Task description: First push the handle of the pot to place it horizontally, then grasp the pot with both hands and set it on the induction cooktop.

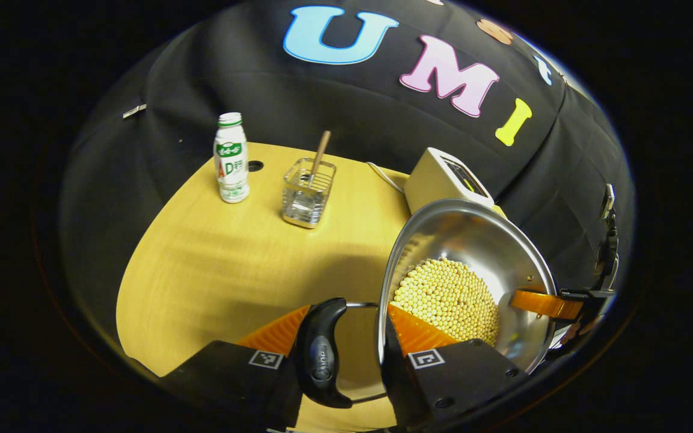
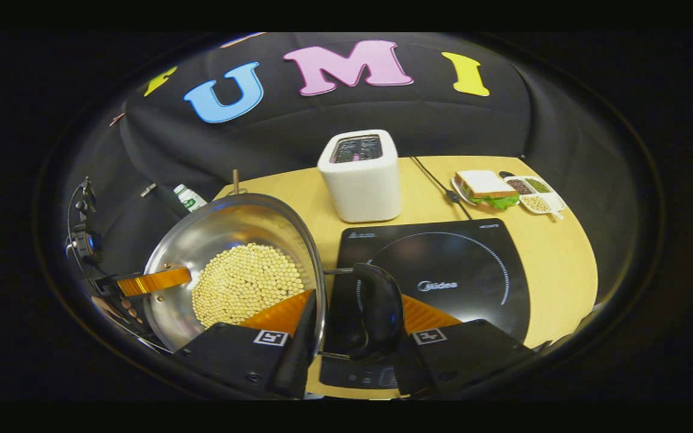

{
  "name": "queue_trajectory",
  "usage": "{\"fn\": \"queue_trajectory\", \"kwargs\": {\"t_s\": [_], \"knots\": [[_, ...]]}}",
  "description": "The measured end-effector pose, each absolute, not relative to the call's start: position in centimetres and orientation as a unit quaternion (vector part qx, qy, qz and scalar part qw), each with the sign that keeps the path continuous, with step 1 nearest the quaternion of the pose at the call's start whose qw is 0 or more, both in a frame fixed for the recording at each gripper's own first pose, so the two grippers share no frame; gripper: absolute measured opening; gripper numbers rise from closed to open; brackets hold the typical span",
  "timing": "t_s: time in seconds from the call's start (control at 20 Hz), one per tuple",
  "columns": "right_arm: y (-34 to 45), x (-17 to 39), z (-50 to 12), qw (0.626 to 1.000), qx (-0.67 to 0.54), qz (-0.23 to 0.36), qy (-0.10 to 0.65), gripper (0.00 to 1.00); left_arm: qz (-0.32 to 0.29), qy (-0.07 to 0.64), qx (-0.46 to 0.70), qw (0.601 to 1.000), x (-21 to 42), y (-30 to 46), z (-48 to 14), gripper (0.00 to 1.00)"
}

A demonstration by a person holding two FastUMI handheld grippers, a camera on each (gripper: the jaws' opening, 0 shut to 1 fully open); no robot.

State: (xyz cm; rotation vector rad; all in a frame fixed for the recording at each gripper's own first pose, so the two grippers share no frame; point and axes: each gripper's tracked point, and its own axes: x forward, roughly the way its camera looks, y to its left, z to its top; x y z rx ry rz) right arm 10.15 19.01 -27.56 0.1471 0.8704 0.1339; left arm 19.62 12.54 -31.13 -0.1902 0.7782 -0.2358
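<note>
Right gripper view, nearest first: the right gripper (image 2: 348, 334) has one finger inside the pot (image 2: 232, 252) rim and the other outside, straddling the rim and the black side handle (image 2: 366, 310) that stands at 12 o'clock from the tool. Whether both pads actually press the handle cannot be told; the gap looks narrow but contact is not resolved. The pot bowl lies at 10 o'clock from these fingers, holding a bed of pale beans (image 2: 244, 282). Beyond the handle, from 12 to 2 o'clock, lies the induction cooktop (image 2: 461, 270); in my judgement the pot is held aloft just beside its left edge, so the coming move is a carry toward 2 o'clock and down. Farther off stand a toaster (image 2: 361, 174) at 12 o'clock and a sandwich plate (image 2: 485, 189) at 1 o'clock. In the left gripper view, the left gripper (image 1: 343, 346) likewise brackets the opposite black handle (image 1: 321, 355) and the rim, fingers moderately close, contact again not provable. From it the bowl lies at 1 o'clock, the far gripper's finger showing at its 3 o'clock edge. The handle-to-handle axis thus runs between the two tools, each equally near its own handle. Past the pot stand a wire basket (image 1: 309, 192) at 12 o'clock and a bottle (image 1: 231, 157) at 11 o'clock on the table (image 1: 202, 270).
</note>
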Motion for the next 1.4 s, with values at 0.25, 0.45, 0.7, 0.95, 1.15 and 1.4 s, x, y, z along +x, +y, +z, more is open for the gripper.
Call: {"fn": "queue_trajectory", "kwargs": {"t_s": [0.25, 0.45, 0.7, 0.95, 1.15, 1.4], "knots": [[13.6, 10.9, -27.2, 0.905, 0.069, 0.055, 0.415, 0.59, -0.124, 0.383, -0.095, 0.911, 20.0, 7.0, -31.6, 0.61], [9.7, 11.3, -27.3, 0.904, 0.073, 0.049, 0.417, 0.59, -0.128, 0.384, -0.090, 0.910, 20.2, 3.2, -31.8, 0.61], [5.3, 11.6, -27.8, 0.903, 0.077, 0.042, 0.422, 0.59, -0.136, 0.386, -0.085, 0.909, 20.3, -1.3, -32.3, 0.61], [1.6, 11.8, -28.8, 0.897, 0.084, 0.034, 0.432, 0.59, -0.141, 0.389, -0.078, 0.907, 20.4, -4.4, -33.1, 0.61], [-0.6, 12.2, -29.7, 0.894, 0.084, 0.030, 0.439, 0.59, -0.140, 0.397, -0.080, 0.904, 20.6, -6.7, -34.2, 0.61], [-1.9, 13.1, -30.9, 0.890, 0.087, 0.031, 0.447, 0.60, -0.137, 0.396, -0.078, 0.905, 21.3, -8.0, -35.0, 0.61]]}}
